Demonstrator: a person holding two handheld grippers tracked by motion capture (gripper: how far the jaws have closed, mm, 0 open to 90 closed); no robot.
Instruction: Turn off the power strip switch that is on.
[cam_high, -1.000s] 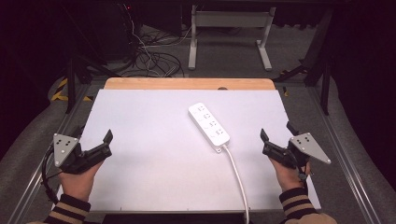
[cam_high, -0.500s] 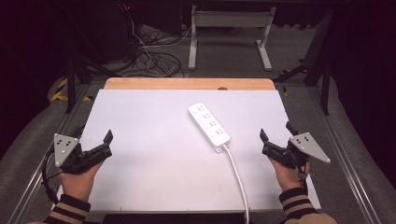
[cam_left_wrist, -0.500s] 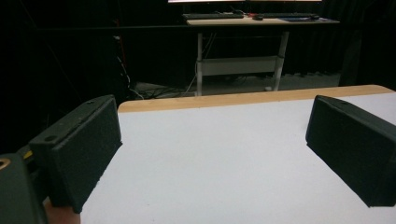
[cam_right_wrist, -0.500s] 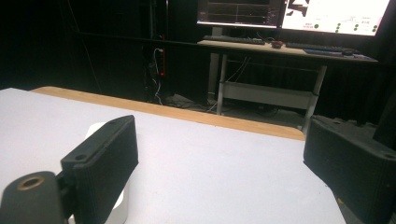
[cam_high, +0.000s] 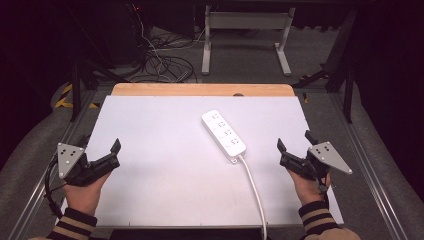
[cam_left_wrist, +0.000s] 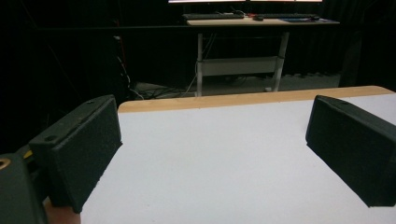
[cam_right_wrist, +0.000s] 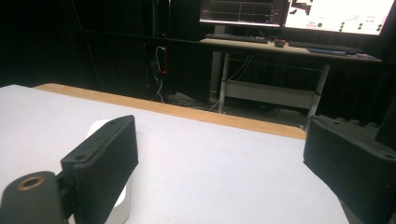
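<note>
A white power strip (cam_high: 223, 135) lies slantwise just past the middle of the white tabletop (cam_high: 165, 165), its cord (cam_high: 254, 190) trailing toward six o'clock. The left tongs (cam_high: 102, 159) at eight o'clock and right tongs (cam_high: 292, 152) at four o'clock both gape, empty.

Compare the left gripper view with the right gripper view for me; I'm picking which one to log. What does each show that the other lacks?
Left gripper view: a bare stretch of the white board between its open jaws, nothing lying there. Right gripper view: part of the power strip behind its left jaw, plus lit monitors on the far desk. Both: a hand-held gripper's two black jaws spread wide, the board's wooden edge, and dark surroundings.
</note>
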